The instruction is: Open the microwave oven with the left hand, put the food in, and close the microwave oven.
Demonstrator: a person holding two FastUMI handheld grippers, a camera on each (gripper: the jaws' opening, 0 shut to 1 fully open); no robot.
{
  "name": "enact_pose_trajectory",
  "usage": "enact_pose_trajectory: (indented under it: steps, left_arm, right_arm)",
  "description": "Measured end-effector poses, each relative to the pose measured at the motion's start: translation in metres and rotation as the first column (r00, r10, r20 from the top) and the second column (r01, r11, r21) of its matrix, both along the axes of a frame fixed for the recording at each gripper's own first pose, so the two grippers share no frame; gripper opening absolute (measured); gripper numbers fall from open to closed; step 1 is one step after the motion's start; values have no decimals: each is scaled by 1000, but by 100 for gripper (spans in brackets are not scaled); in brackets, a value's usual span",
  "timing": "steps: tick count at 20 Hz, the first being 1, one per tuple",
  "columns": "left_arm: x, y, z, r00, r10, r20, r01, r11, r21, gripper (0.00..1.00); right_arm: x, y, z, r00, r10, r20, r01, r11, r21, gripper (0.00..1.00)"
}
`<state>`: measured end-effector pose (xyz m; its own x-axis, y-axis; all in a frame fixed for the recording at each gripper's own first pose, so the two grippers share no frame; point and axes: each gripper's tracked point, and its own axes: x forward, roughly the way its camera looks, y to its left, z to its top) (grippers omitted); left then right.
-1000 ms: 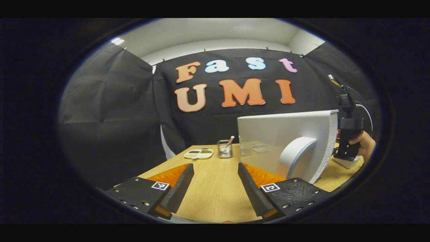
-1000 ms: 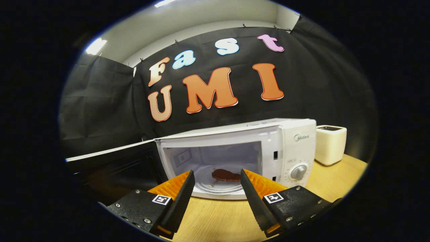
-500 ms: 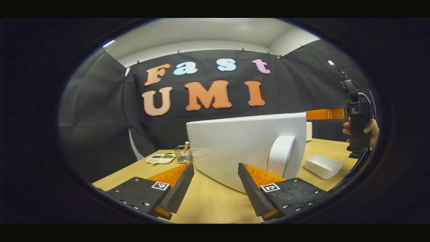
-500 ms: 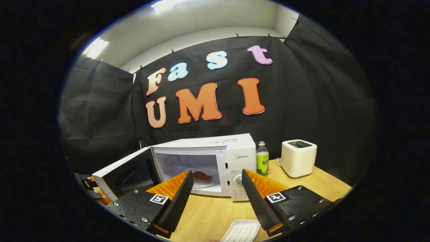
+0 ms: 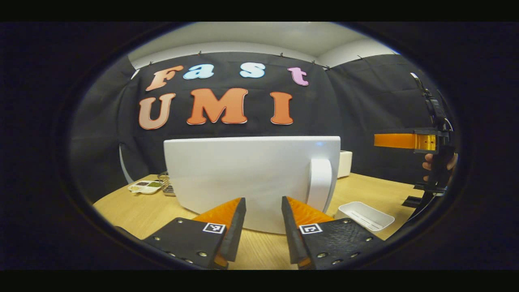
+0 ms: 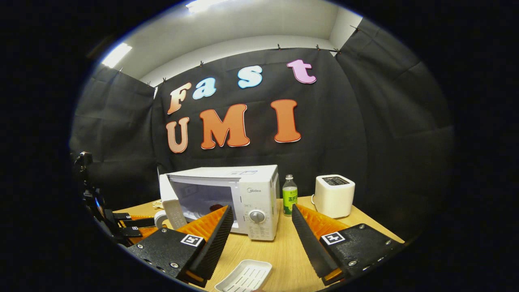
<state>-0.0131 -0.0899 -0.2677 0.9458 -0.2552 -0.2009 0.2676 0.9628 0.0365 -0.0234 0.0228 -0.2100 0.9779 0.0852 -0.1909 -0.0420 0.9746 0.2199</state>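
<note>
Left gripper (image 5: 261, 227): fingers narrowly parted, nothing between them, tips just short of the outer face of the white rigid microwave door (image 5: 251, 178). Door: partly ajar, its white curved bar handle (image 5: 320, 178) upright near the free edge; probably light, stiff, swinging freely on its hinge; smooth panel, so best pushed flat near the handle side. Right gripper (image 6: 261, 239): fingers wide apart, empty, above the pale wooden table (image 6: 284, 255) and a white ribbed plastic tray (image 6: 244, 277). White boxy microwave oven (image 6: 259, 194): farther back on the table, with dark reddish-brown food (image 6: 216, 207) inside. Beyond: green-labelled bottle (image 6: 289, 200), white toaster (image 6: 334, 194).
</note>
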Motion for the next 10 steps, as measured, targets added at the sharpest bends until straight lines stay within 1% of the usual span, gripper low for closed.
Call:
enact_pose_trajectory:
  steps: [1, 2, 3, 4, 5, 6, 7, 8, 9, 10]
  left_arm:
    - [7, -6, -3, 1000, -3, -6, 3, 1000, 10, 46]
    - [15, -9, -4, 1000, 4, -11, -3, 1000, 20, 33]
    - [19, -16, -12, 999, 1, -32, 0, 1000, 21, 23]
    - [23, -25, -15, 999, -7, -45, 7, 1000, 5, 23]
    - [32, -33, -18, 999, -17, -48, 17, 1000, -3, 15]
    - [38, -37, -18, 998, -22, -59, 22, 1000, -1, 14]
    - [46, -42, -19, 998, -25, -61, 25, 1000, -3, 10]
    - [53, -48, -21, 997, -33, -66, 32, 999, -6, 13]
    - [59, -51, -22, 997, -31, -65, 30, 1000, -5, 8]
    - [66, -55, -22, 998, -28, -60, 28, 1000, 3, 8]
  right_arm:
    - [-1, -8, 0, 1000, -12, 1, 12, 1000, -3, 90]
    - [0, -16, -1, 1000, -26, 0, 26, 1000, -9, 90]
    - [-1, -23, -1, 999, -40, -1, 40, 999, -12, 90]
    - [-2, -29, -2, 999, -52, -4, 52, 999, -16, 90]
    - [-3, -35, -2, 998, -61, -5, 61, 998, -17, 90]
    - [-4, -40, -2, 998, -68, -4, 68, 998, -19, 90]
    - [-5, -45, -1, 997, -74, 0, 74, 997, -21, 90]
    - [-6, -48, 0, 997, -80, 0, 80, 997, -23, 90]
    - [-6, -53, -1, 996, -89, -2, 89, 996, -28, 90]
    - [-7, -58, -2, 996, -93, -6, 93, 995, -30, 90]
